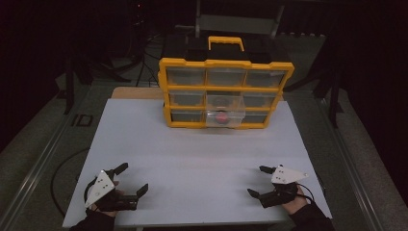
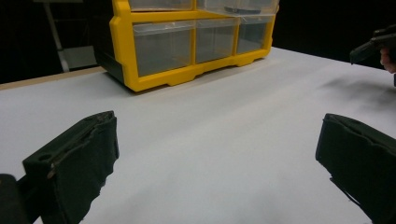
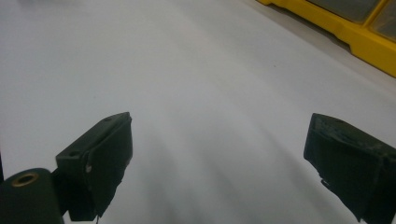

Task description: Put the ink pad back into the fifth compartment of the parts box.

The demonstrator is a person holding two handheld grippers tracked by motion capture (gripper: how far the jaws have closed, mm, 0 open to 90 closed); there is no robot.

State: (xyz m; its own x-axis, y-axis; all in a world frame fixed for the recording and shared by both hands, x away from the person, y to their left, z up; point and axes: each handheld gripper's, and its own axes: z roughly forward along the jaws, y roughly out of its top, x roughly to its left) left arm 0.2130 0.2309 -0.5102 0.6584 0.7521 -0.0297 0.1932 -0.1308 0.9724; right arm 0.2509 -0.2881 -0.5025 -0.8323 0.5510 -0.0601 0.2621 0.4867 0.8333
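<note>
Both tongs rest low at the near edge of the table (image 1: pixel 144 139), jaws spread wide and holding nothing: the left gripper (image 1: pixel 129 179) at the near left corner, the right gripper (image 1: pixel 256 181) at the near right. In the left gripper view the left gripper (image 2: pixel 217 154) looks across bare white board to the yellow cabinet (image 2: pixel 187 42); the right gripper (image 3: pixel 217 161) sees one yellow corner of it (image 3: pixel 369 44). The cabinet (image 1: pixel 225 94) stands at the far middle of the table, well apart from both grippers, and its centre drawer (image 1: pixel 225 111) is pulled out toward the person, with a small red thing (image 1: pixel 222 117) lying inside. The work in hand seems to be that drawer. To do it well, I would bring one gripper forward, keeping its jaws released until they straddle the target, and steady the cabinet frame with the other so it does not slide on the smooth board.
</note>
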